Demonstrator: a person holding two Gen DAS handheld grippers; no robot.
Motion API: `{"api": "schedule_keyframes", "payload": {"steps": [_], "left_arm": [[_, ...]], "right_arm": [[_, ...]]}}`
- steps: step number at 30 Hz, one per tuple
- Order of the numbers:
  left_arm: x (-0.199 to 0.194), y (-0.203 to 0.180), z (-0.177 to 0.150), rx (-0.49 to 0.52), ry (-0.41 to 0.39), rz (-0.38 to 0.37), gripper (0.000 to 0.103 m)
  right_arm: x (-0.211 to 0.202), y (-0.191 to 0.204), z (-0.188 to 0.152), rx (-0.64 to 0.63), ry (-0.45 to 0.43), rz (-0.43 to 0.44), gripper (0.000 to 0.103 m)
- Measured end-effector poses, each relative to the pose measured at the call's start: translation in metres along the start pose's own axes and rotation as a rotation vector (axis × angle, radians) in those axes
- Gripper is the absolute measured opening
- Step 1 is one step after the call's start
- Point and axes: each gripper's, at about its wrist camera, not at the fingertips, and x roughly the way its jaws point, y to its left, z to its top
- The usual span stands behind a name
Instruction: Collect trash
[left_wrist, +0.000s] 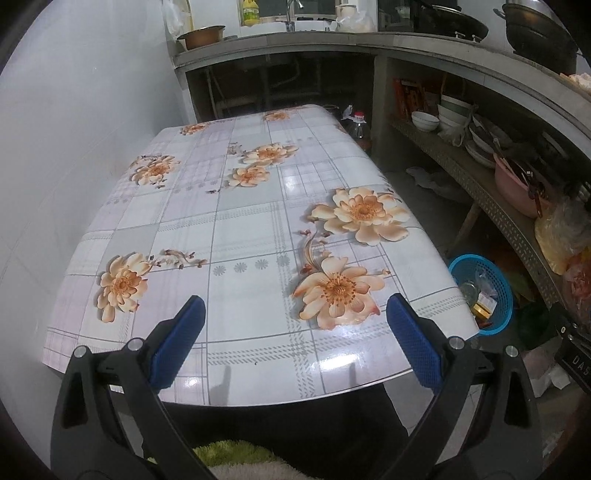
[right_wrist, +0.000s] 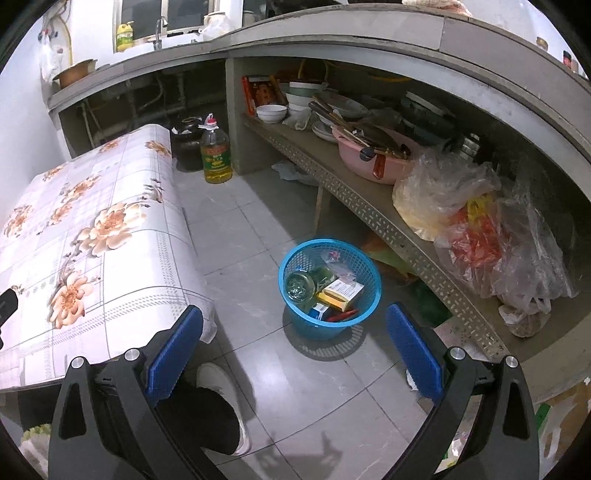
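A blue plastic basket (right_wrist: 364, 295) stands on the tiled floor right of the table and holds trash: a clear glass jar (right_wrist: 300, 285), a yellow and white carton (right_wrist: 341, 292) and small wrappers. My right gripper (right_wrist: 295, 334) hangs open just above and in front of it, nothing between its blue pads. My left gripper (left_wrist: 295, 325) is open over the near edge of the flowered table (left_wrist: 240, 221), holding nothing. The basket (left_wrist: 500, 280) also shows in the left wrist view, low at the right beyond the table corner.
A low shelf (right_wrist: 369, 210) under the counter carries bowls, a pink basin (right_wrist: 373, 162) and plastic bags (right_wrist: 461, 206). A cooking oil bottle (right_wrist: 216, 155) and a dark pot stand on the floor by the table's far corner. A person's leg and white shoe (right_wrist: 221, 376) are below my right gripper.
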Motion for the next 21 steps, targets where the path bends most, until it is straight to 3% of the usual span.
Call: {"api": "schedule_keyframes", "payload": {"steps": [21], "left_arm": [[0.0004, -0.0012, -0.0007, -0.014, 0.027, 0.002, 0.094]], "right_arm": [[-0.001, 0.0055, -0.0019, -0.031, -0.013, -0.005, 0.097]]}}
